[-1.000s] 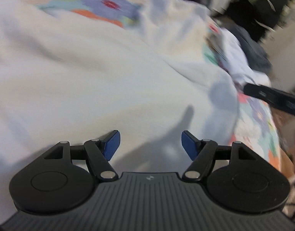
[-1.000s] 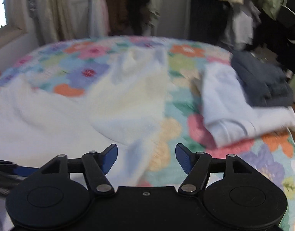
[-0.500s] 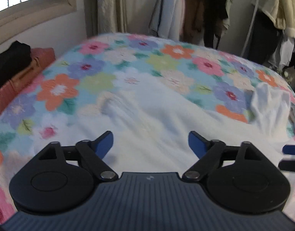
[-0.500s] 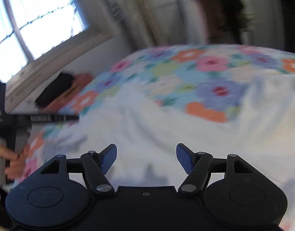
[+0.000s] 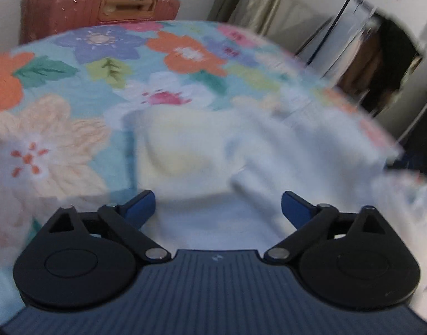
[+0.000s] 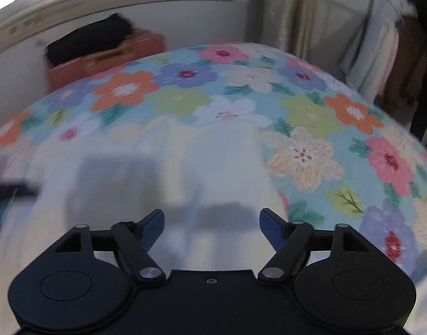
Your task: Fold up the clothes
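- The white garment (image 5: 241, 150) lies spread on the bed, over the floral bedspread (image 5: 107, 64), with one edge running near the bed's left side in the left wrist view; blur hides its seams and what kind of garment it is.
- The left gripper (image 5: 217, 206) hangs over that left part of the cloth, jaws apart and opening, nothing between them.
- The right gripper (image 6: 212, 222) hangs over the white garment (image 6: 163, 173) nearer its right edge, beside the bare bedspread (image 6: 311, 111); its jaws are also apart and opening, and empty.
- The step in hand looks like a reach for a fresh pair of grasp points, one per gripper, along one side of the cloth.
- To do it well, each gripper should probably come down on an edge or corner rather than mid-panel, so a single layer is pinched.
- Matching points on the same hem would likely keep the fold square.
- Jaws wide on approach help; closing too early risks bunching fabric.
- A pink suitcase (image 5: 101, 11) with a dark bundle on top stands past the bed, well apart from the work.
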